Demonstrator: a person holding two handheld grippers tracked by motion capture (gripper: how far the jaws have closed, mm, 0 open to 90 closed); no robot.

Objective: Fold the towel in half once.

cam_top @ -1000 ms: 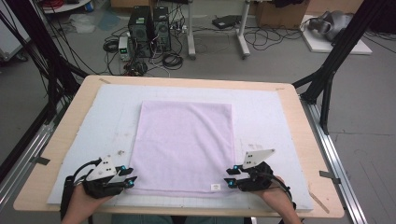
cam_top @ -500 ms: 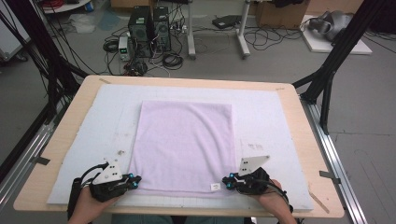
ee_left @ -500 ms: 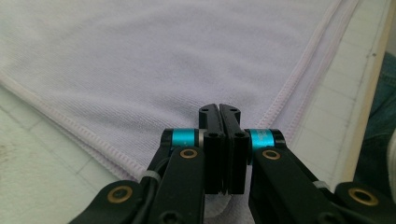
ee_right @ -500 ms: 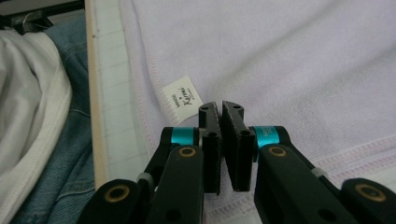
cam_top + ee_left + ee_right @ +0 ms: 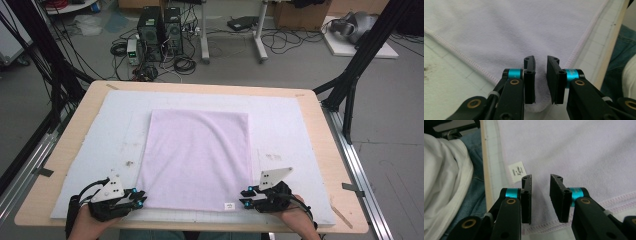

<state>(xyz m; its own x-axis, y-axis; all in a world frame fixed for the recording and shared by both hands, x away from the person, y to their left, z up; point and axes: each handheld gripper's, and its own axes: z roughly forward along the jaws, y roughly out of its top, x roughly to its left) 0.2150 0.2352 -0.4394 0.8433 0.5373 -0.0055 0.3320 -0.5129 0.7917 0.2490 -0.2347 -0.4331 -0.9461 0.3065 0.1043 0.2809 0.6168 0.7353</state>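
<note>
Pale lilac towel (image 5: 197, 157) with pink stitched hem, white mat (image 5: 300, 130) faintly gridded

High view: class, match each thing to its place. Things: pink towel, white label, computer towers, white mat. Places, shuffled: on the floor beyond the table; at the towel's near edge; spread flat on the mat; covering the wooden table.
Things
1. pink towel
2. white label
3. computer towers
4. white mat

Places
A. on the floor beyond the table
B. at the towel's near edge, towards its right corner
C. spread flat in the middle of the mat
D. covering the wooden table

Pairs: 1-C, 2-B, 3-A, 4-D
</note>
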